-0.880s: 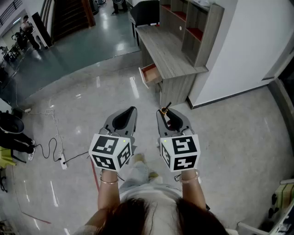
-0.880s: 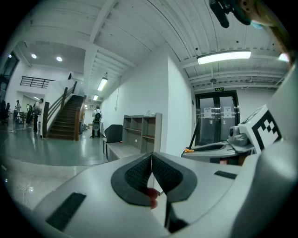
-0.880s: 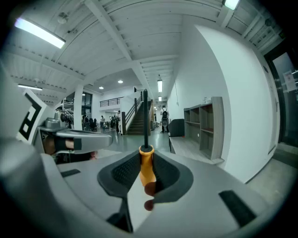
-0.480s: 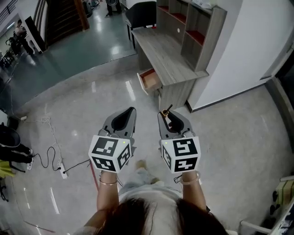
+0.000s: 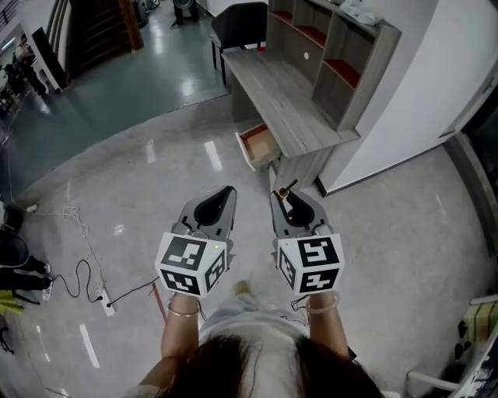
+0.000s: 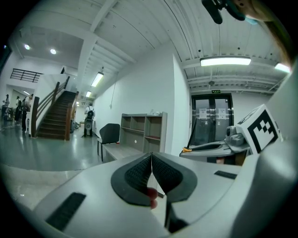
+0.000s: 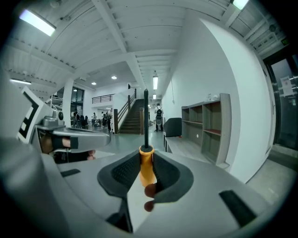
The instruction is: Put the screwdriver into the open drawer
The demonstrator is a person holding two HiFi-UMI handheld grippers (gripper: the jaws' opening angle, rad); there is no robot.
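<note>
My right gripper (image 5: 286, 198) is shut on a screwdriver (image 5: 282, 193) with an orange handle (image 7: 147, 169) and a dark shaft (image 7: 145, 116) that points up and forward past the jaws. Beside it my left gripper (image 5: 224, 194) is shut, its pads (image 6: 139, 174) meeting with nothing between them. Both are held over the floor, short of a grey wooden desk (image 5: 272, 89). The desk's drawer (image 5: 257, 144) stands pulled out at its near left side, its reddish inside showing, ahead of the grippers.
A shelf unit (image 5: 334, 50) stands on the desk against the white wall. A dark chair (image 5: 237, 23) sits at the desk's far end. Cables and a power strip (image 5: 99, 291) lie on the glossy floor at left. Stairs (image 7: 132, 118) rise beyond.
The view has moved nearer the desk and drawer, which now sit slightly lower and larger. Both grippers stay shut side by side, the screwdriver still held.
</note>
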